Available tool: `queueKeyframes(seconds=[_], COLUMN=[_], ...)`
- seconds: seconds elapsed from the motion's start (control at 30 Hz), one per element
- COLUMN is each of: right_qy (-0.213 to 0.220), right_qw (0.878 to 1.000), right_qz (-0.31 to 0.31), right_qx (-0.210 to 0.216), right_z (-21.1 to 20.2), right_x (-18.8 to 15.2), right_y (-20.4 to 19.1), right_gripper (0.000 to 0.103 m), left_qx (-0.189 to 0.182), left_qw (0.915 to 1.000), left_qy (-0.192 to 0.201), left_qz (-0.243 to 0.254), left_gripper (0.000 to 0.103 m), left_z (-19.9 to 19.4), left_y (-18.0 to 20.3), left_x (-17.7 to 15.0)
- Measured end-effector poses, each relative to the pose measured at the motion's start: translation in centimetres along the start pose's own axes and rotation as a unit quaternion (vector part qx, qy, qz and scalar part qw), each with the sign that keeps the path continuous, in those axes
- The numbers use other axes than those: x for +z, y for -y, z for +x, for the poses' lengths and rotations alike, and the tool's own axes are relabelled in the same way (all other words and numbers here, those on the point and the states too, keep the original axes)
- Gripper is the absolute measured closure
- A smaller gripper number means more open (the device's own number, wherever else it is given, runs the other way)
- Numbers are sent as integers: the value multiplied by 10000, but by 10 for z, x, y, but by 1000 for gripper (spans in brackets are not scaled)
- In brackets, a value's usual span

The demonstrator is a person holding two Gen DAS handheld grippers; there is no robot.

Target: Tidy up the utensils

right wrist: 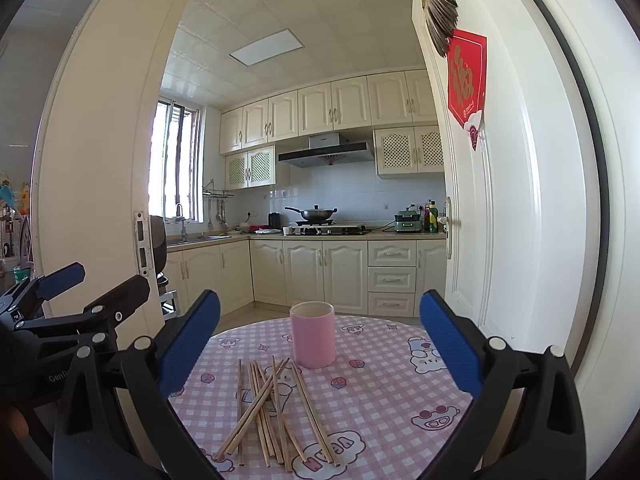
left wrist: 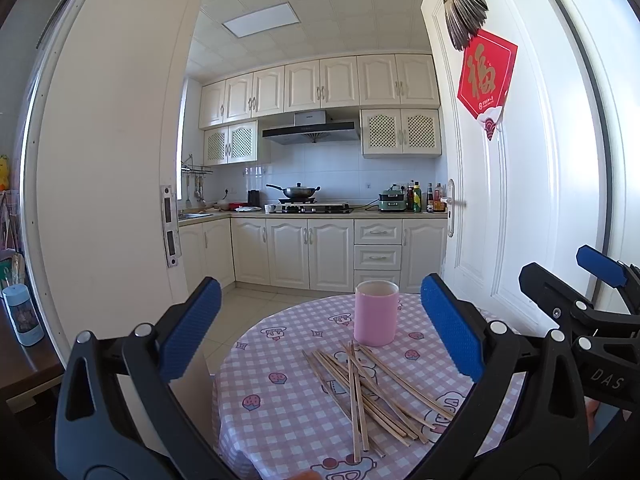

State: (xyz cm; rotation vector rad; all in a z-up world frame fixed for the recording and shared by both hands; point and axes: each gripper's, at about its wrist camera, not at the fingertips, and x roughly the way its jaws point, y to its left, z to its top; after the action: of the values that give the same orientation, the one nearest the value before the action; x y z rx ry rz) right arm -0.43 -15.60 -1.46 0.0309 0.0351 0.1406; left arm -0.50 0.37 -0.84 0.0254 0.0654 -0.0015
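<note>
A pink cup (left wrist: pixel 376 314) stands upright and looks empty on a round table with a pink checked cloth (left wrist: pixel 276 408). Several wooden chopsticks (left wrist: pixel 372 392) lie in a loose crossed pile in front of it. My left gripper (left wrist: pixel 320 332) is open and empty, held above the table's near edge. In the right wrist view the cup (right wrist: pixel 312 334) and the chopsticks (right wrist: pixel 272 408) lie ahead of my right gripper (right wrist: pixel 320 340), which is open and empty. Each gripper shows at the other view's edge: the right one (left wrist: pixel 576 280), the left one (right wrist: pixel 92 280).
An open white door (left wrist: pixel 500 200) with a red decoration stands to the right of the table. A kitchen with cabinets and a stove (left wrist: pixel 316 208) lies beyond. A dark side table with a bottle (left wrist: pixel 24 316) is at the left.
</note>
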Motion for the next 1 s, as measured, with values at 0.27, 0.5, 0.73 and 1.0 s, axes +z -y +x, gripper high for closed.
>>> queueKeyframes(seconds=[0.27,0.5,0.73,1.0], right_qy=[-18,-39,-50,-63], right_qw=[10000,10000,10000,9999], right_qz=[40,56,60,65], right_qx=[46,54,62,55], right_z=[-3,-5,-5,-4], right_x=[1,2,3,3], right_y=[2,2,3,2], right_gripper=[7,7,7,7], left_qx=[6,4,13,31], left_qw=[10000,10000,10000,10000], left_qy=[4,-12,-16,-34], left_qz=[-2,-1,-3,-2], left_gripper=[6,6,6,6], left_z=[-2,-2,-2,-5], left_y=[0,1,1,0], left_x=[0,2,2,1])
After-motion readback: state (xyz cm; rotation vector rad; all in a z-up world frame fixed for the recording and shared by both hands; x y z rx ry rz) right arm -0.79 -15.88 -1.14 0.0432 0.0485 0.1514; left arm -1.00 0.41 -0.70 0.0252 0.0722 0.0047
